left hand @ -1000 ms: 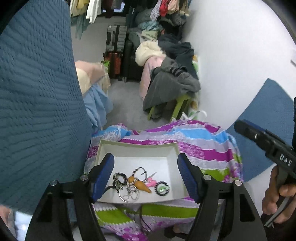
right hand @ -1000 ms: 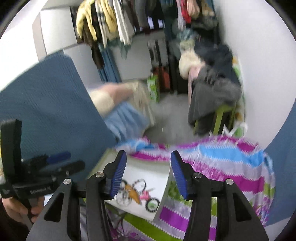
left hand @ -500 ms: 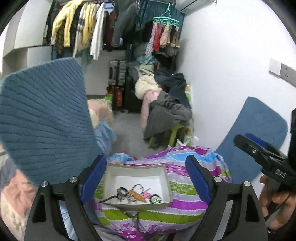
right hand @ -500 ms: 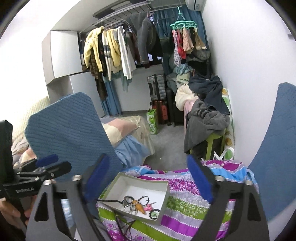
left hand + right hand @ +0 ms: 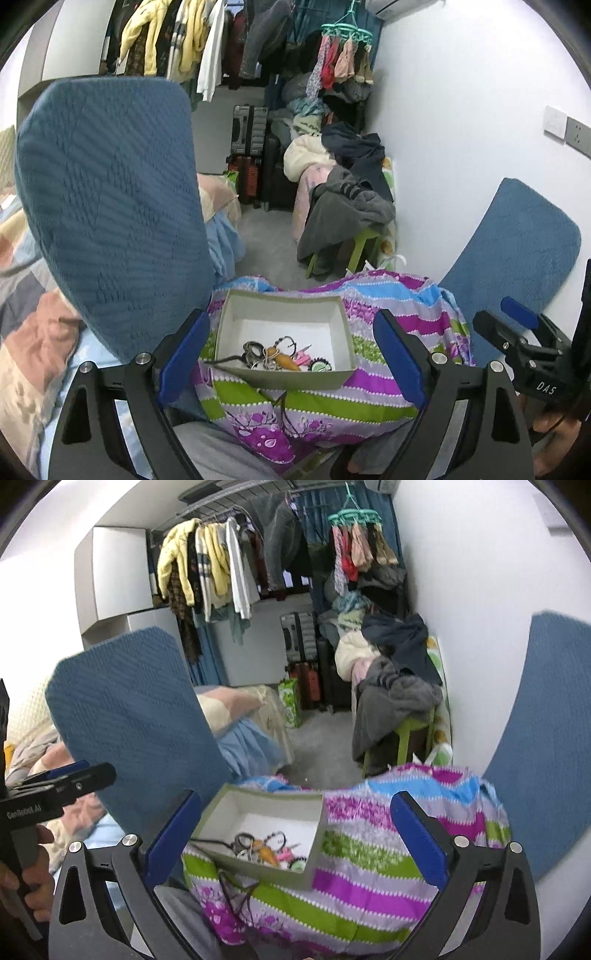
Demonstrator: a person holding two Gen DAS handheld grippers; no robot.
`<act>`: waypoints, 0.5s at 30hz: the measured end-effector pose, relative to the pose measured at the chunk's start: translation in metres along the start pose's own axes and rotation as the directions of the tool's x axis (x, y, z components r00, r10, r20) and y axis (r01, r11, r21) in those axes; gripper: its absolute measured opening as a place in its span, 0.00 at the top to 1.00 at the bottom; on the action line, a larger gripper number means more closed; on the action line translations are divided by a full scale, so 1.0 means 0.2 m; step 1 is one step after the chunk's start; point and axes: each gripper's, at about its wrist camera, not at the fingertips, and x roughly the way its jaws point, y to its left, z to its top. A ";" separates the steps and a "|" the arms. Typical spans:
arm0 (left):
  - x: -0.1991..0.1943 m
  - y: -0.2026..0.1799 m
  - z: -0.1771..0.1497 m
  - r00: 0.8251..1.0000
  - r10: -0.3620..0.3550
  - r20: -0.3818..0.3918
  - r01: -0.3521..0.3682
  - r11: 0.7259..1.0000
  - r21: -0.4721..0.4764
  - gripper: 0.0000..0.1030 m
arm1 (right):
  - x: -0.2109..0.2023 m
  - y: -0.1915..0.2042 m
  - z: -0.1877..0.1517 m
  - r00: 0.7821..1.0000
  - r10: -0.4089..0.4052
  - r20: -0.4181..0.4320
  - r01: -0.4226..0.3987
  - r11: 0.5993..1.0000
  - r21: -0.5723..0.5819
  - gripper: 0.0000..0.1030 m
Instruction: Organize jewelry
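A shallow grey-green box [image 5: 284, 378] [image 5: 258, 869] with a white floor sits on a striped purple, green and blue cloth [image 5: 373, 398] [image 5: 388, 867]. In it lies a tangle of jewelry [image 5: 282, 356] [image 5: 267, 847]: dark rings, an orange pendant, a pink piece, a round green piece. A dark cord [image 5: 280, 406] hangs over the box's near wall. My left gripper [image 5: 291, 354] is open and empty, raised above and in front of the box. My right gripper [image 5: 295, 834] is open and empty, raised likewise. Each shows at the other view's edge [image 5: 517, 328] [image 5: 66, 779].
A blue quilted cushion [image 5: 110, 221] [image 5: 136, 716] stands left of the box; another [image 5: 517, 251] leans on the white wall at right. Behind are a green stool [image 5: 354, 247] piled with clothes, suitcases [image 5: 251, 147] and a rail of hanging clothes [image 5: 221, 565].
Both grippers have pulled back and up from the box, which now looks smaller and farther. Both jaws have opened wider. The jewelry lies in the box as before.
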 end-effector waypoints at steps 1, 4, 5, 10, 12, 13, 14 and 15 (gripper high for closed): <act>0.02 0.01 -0.02 1.000 0.004 -0.011 -0.004 1.000 -0.002 0.12 | 0.02 0.00 -0.04 1.000 -0.005 -0.009 0.005 1.000 0.005 0.00; 0.09 0.03 -0.09 0.999 0.016 -0.044 -0.015 1.000 0.005 0.12 | 0.06 -0.01 -0.13 0.999 -0.025 -0.027 0.025 1.000 0.012 0.00; 0.11 0.03 -0.11 0.998 0.019 -0.052 -0.019 1.000 0.006 0.12 | 0.07 -0.01 -0.15 0.999 -0.030 -0.034 0.030 0.999 0.015 0.00; 0.21 0.03 -0.22 0.995 0.025 -0.101 -0.021 0.999 0.041 0.12 | 0.11 -0.02 -0.27 0.997 -0.052 -0.062 0.054 0.998 0.033 0.00; 0.24 0.02 -0.25 0.994 0.026 -0.110 -0.020 0.998 0.054 0.12 | 0.14 -0.02 -0.30 0.995 -0.064 -0.080 0.067 0.997 0.035 0.00; 0.25 0.02 -0.27 0.993 0.027 -0.112 -0.021 0.998 0.057 0.12 | 0.15 -0.02 -0.32 0.994 -0.064 -0.086 0.067 0.997 0.038 0.00; 0.26 0.03 -0.28 0.993 0.029 -0.116 -0.022 0.998 0.057 0.12 | 0.15 -0.02 -0.33 0.993 -0.067 -0.092 0.071 0.997 0.039 0.00; 0.27 0.03 -0.29 0.992 0.026 -0.121 -0.020 0.998 0.051 0.12 | 0.16 -0.02 -0.34 0.992 -0.072 -0.099 0.076 0.996 0.037 0.00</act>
